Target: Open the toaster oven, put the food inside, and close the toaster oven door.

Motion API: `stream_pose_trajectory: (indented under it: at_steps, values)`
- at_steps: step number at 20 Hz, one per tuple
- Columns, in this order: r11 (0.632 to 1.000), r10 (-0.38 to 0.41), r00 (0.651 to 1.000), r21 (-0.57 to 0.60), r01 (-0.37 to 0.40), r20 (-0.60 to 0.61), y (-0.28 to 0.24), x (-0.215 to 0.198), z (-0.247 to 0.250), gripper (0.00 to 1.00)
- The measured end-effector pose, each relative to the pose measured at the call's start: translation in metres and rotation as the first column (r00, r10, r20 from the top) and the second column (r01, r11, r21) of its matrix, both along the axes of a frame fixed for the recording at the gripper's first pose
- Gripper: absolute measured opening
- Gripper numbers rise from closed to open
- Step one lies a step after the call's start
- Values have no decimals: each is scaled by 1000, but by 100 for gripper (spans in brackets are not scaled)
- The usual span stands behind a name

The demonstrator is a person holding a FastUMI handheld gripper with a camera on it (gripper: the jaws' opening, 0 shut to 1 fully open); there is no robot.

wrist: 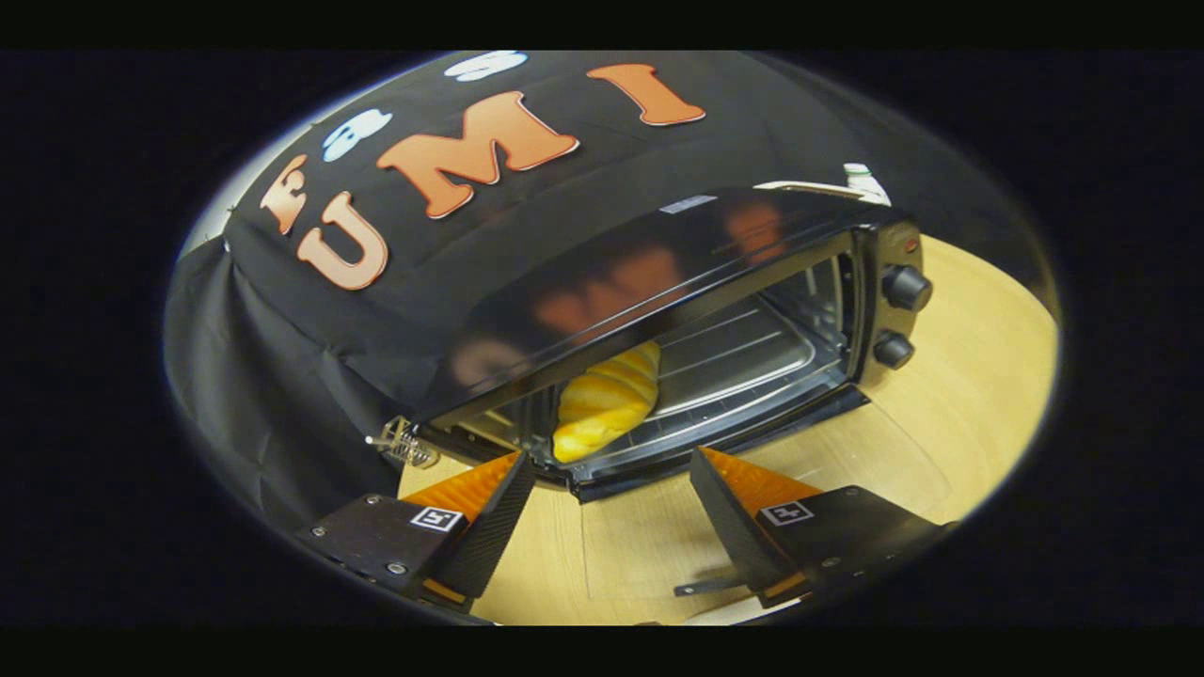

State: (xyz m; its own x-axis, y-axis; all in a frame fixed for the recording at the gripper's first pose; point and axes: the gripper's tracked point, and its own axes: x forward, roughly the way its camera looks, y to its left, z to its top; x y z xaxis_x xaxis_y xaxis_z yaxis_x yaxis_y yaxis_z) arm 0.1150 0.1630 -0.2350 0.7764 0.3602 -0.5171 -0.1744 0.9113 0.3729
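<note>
**Bread in the oven, door down**

The gripper has its fingers spread wide with nothing between them, above the pale wooden tabletop. Just ahead, the glass door lies flat. Beyond sits the glossy black toaster oven, a golden ridged bread loaf on its wire rack.

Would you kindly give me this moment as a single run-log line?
gripper: open, empty, just before oven | bread: inside on tray | toaster oven: door open, lying flat beneath the fingers | pending: close door
</note>
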Motion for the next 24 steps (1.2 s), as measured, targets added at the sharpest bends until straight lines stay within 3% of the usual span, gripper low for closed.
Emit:
stream_pose_trajectory:
  at_steps: [13,19,24]
  values:
    - [952,3,999,-306,-19,-53,-90,-97,-62,99]
    - [879,7,997,-475,-41,-72,-113,-105,-93,99]
    - [853,24,997,-519,-61,-78,-104,-102,-105,99]
